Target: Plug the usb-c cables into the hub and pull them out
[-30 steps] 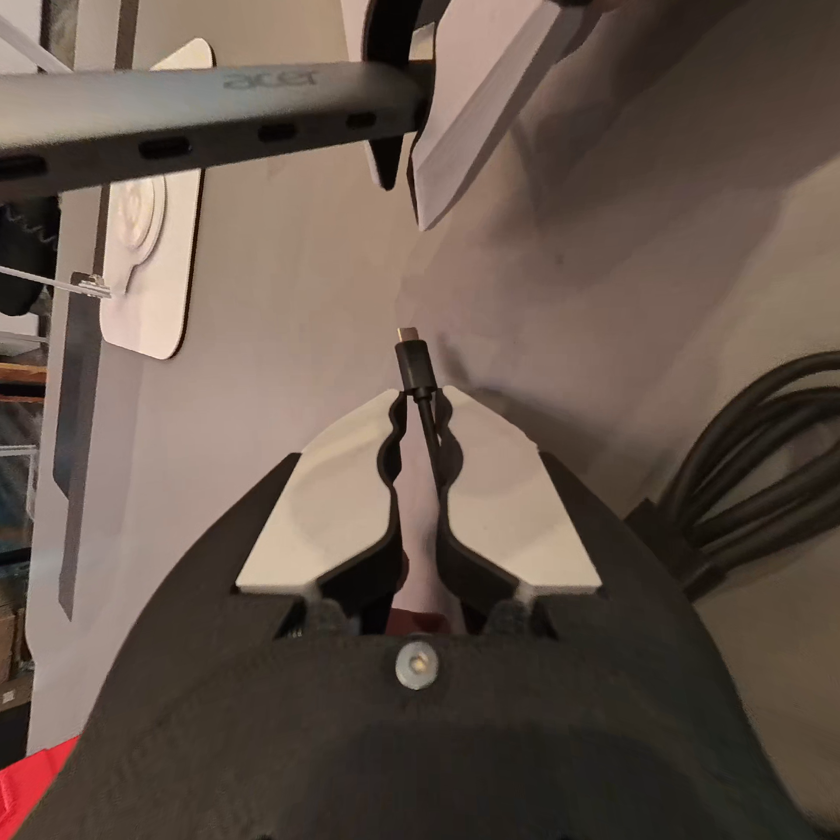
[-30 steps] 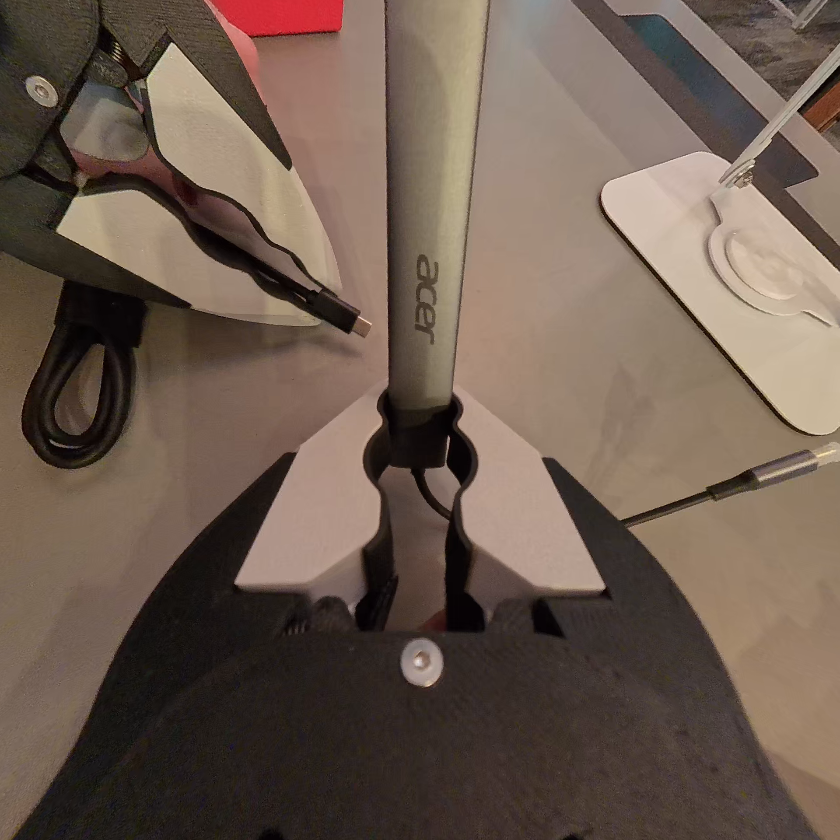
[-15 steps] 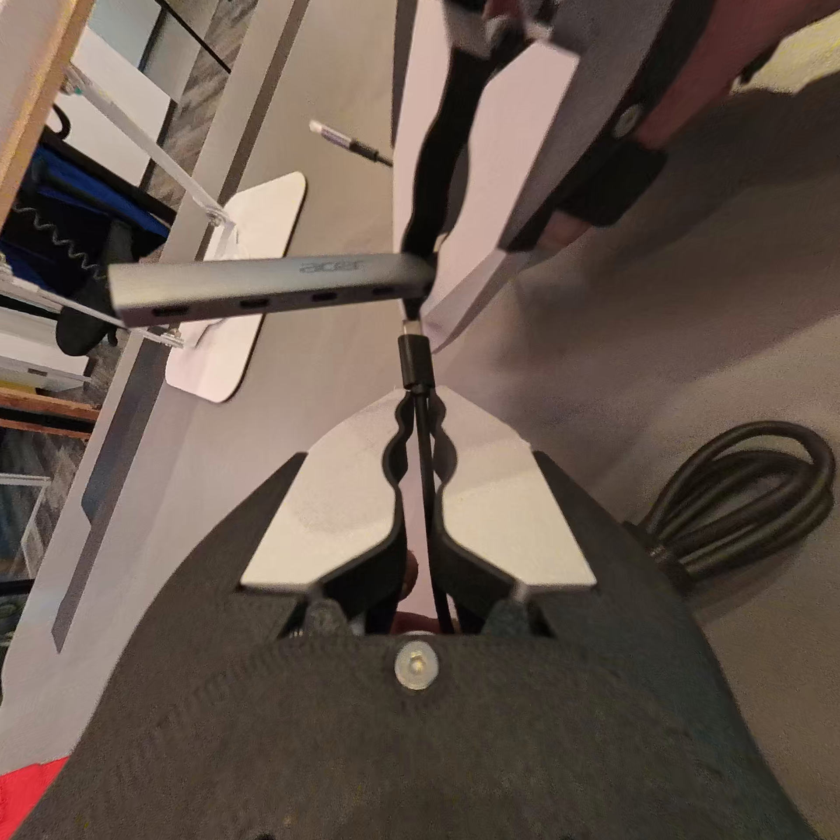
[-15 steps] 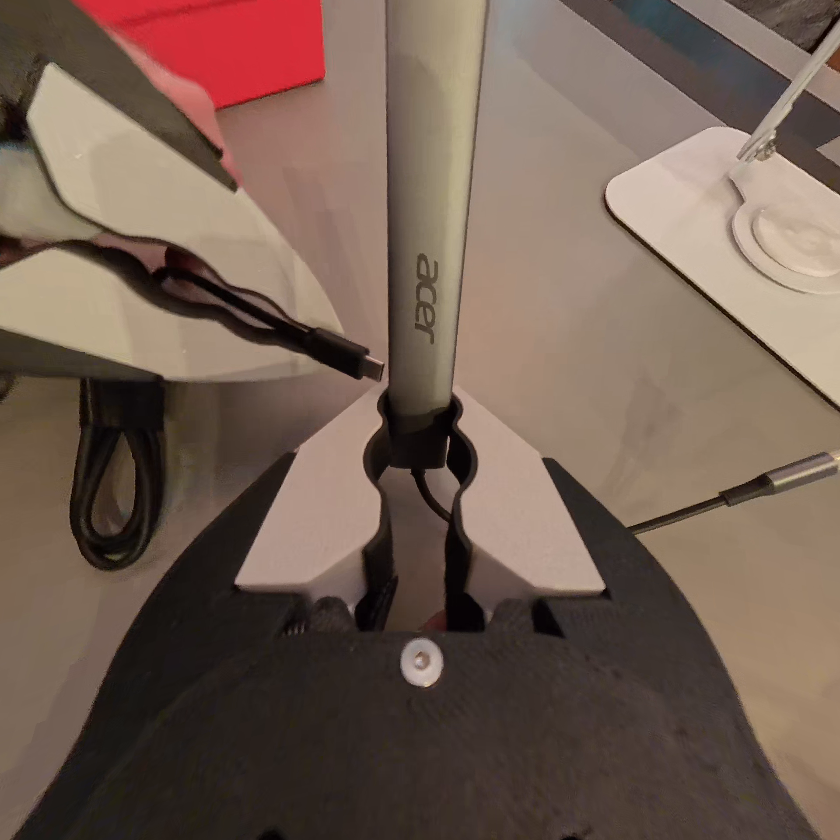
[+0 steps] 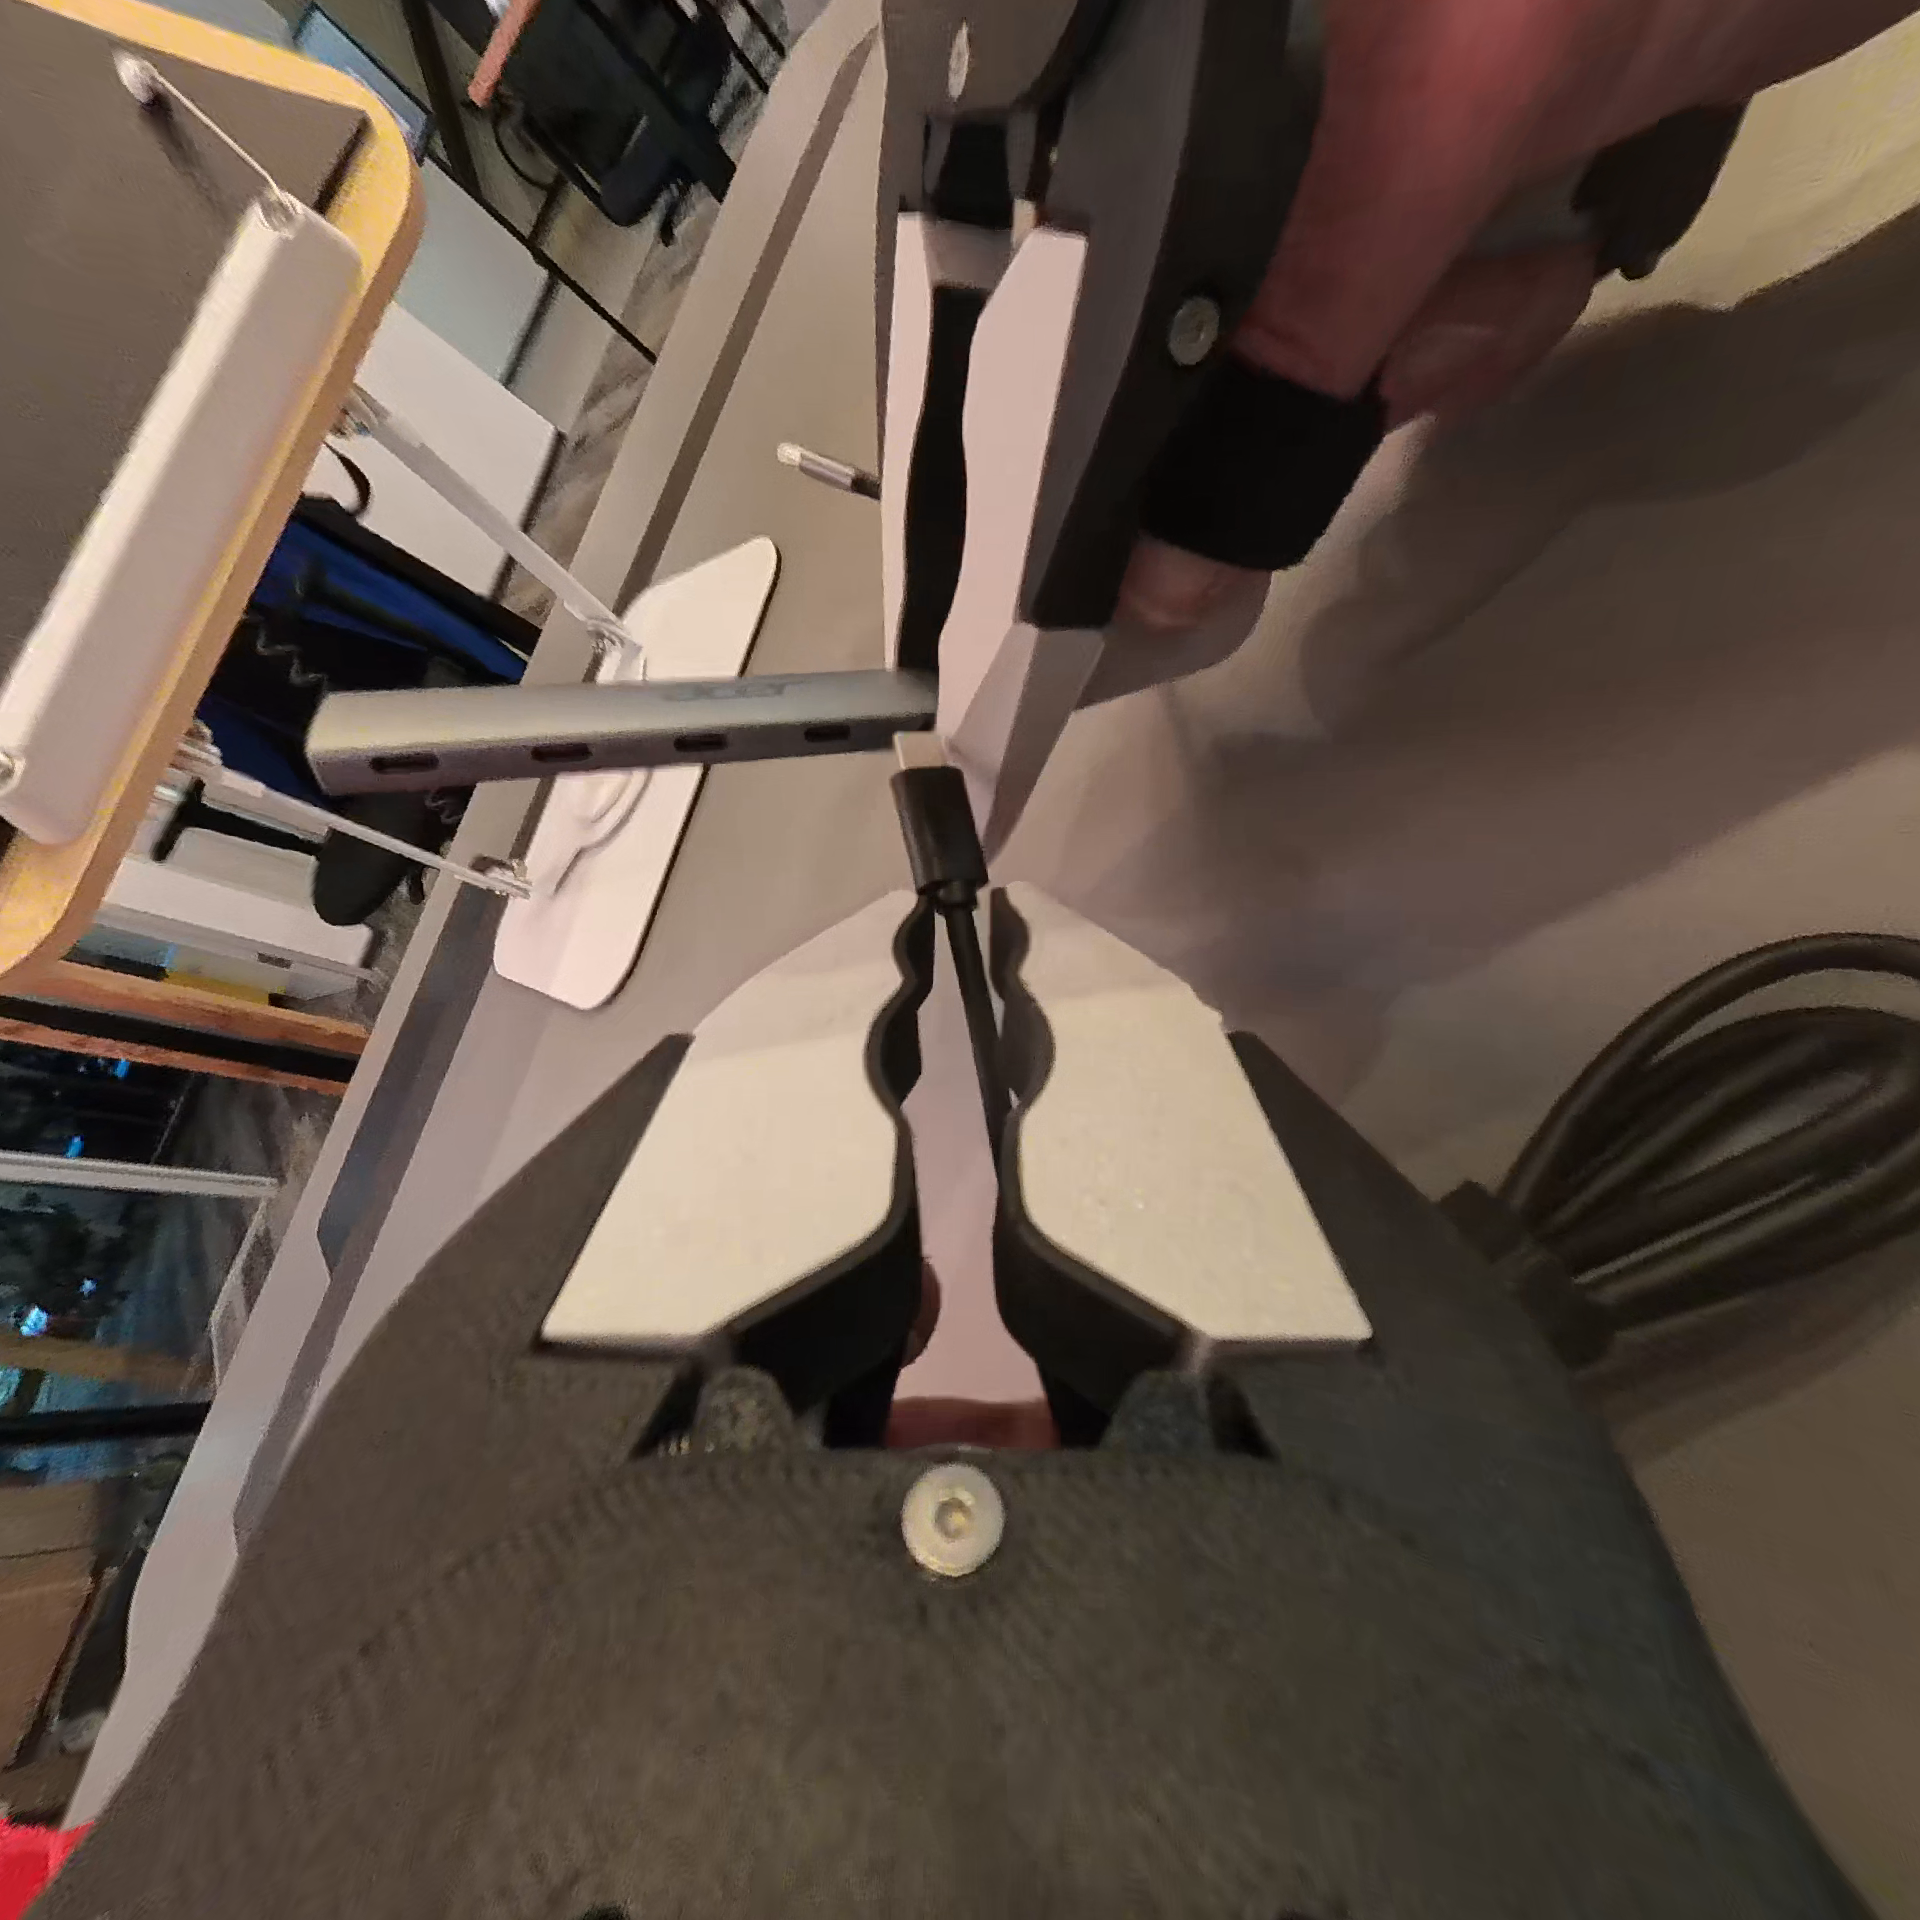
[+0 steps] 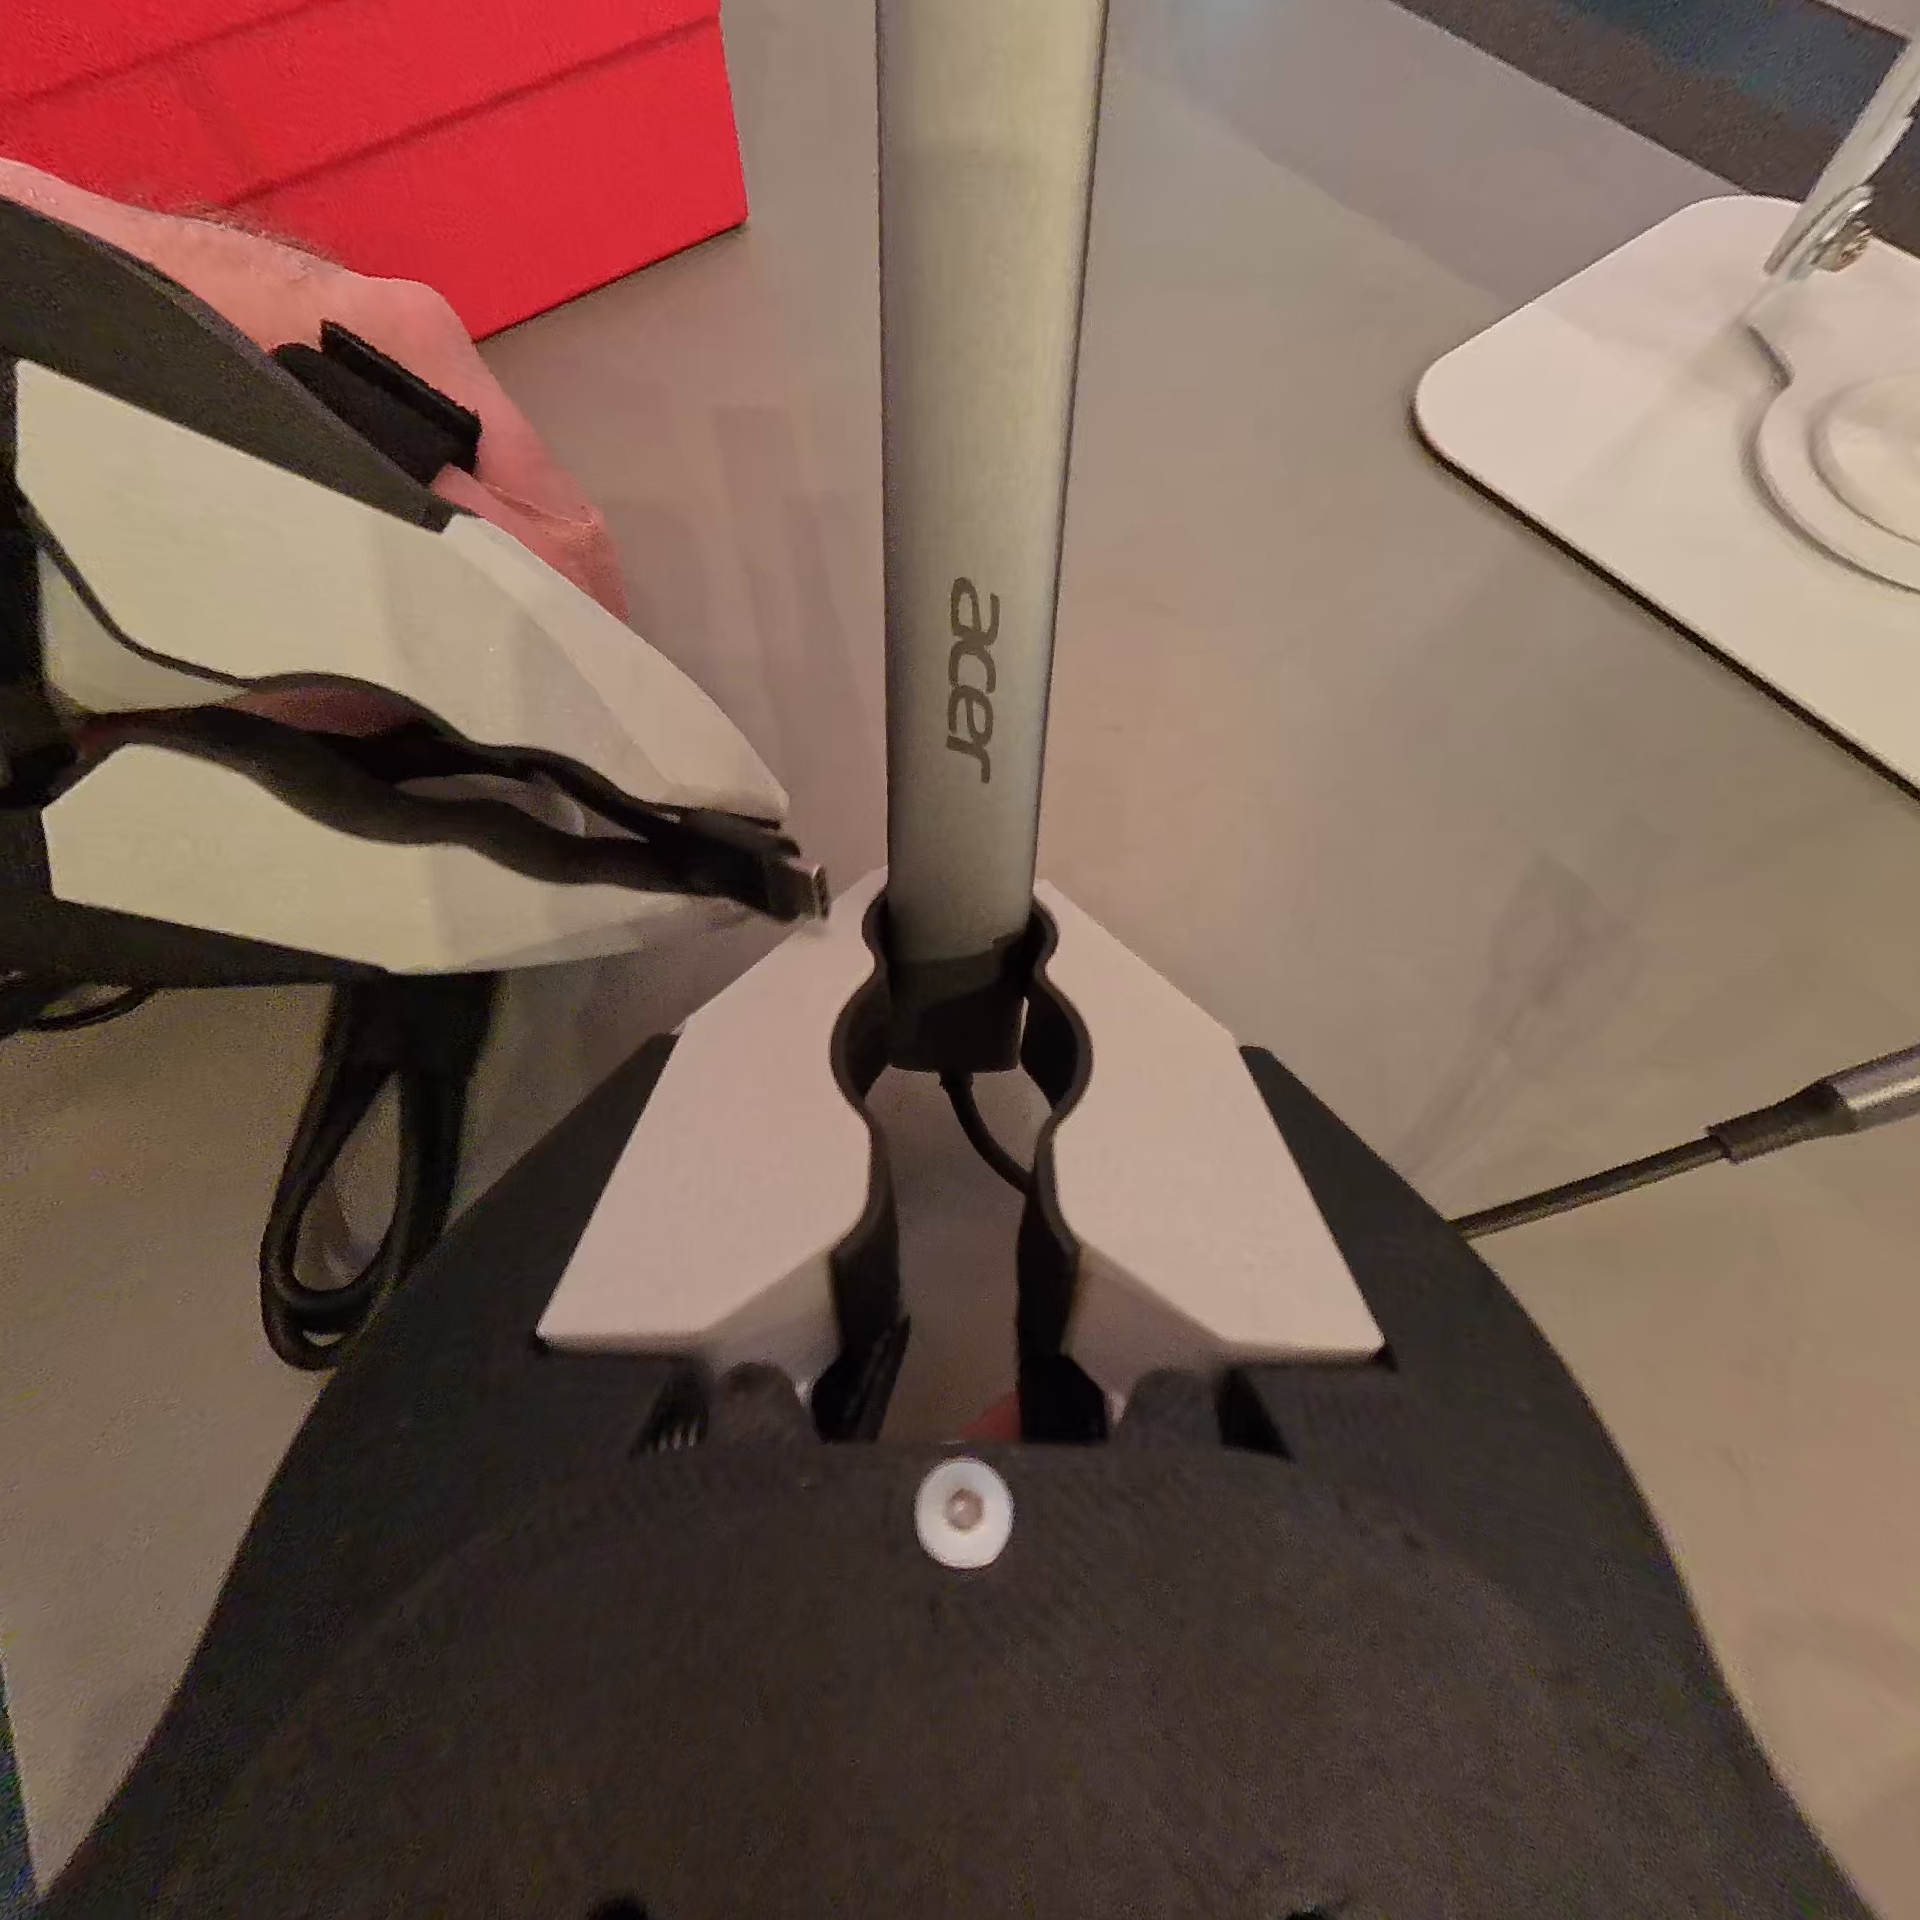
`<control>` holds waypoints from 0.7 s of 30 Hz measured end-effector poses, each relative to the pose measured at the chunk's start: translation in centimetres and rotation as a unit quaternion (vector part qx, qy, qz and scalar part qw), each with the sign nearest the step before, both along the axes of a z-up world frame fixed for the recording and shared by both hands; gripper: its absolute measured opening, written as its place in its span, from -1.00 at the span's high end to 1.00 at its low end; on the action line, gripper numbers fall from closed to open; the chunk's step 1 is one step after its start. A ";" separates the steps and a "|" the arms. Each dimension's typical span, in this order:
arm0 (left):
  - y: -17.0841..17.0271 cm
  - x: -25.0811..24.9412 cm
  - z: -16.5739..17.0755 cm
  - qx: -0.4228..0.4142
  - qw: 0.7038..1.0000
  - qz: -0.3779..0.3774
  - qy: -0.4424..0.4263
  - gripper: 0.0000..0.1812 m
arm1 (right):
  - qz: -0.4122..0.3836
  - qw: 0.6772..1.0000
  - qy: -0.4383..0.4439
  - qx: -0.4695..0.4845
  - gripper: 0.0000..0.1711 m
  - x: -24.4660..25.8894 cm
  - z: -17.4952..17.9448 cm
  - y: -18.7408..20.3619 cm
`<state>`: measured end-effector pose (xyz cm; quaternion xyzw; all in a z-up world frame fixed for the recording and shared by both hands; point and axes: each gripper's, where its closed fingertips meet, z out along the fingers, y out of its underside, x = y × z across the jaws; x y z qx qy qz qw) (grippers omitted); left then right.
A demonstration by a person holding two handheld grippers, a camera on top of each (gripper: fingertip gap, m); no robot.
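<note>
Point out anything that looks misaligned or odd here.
The black USB-C plug in the left tool points at the near end of the grey metal hub, beside the right tool, past the last of its four side ports. Not inserted.

An office, it seems: a grey table carrying a white monitor stand base, with shelving behind.
</note>
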<state>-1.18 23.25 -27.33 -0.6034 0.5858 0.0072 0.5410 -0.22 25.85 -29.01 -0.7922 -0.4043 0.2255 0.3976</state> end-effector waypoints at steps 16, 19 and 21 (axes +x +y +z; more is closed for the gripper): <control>0.4 0.8 0.8 0.059 0.997 0.001 -0.045 0.94 | -0.025 0.999 0.039 -0.010 0.82 2.1 2.3 0.3; 0.6 0.9 0.8 0.060 0.997 0.006 -0.045 0.94 | -0.012 0.998 0.056 -0.008 0.81 2.3 3.6 -0.6; 0.6 0.9 0.7 0.059 0.997 0.009 -0.043 0.95 | -0.012 0.998 0.056 0.004 0.81 2.0 4.1 -1.0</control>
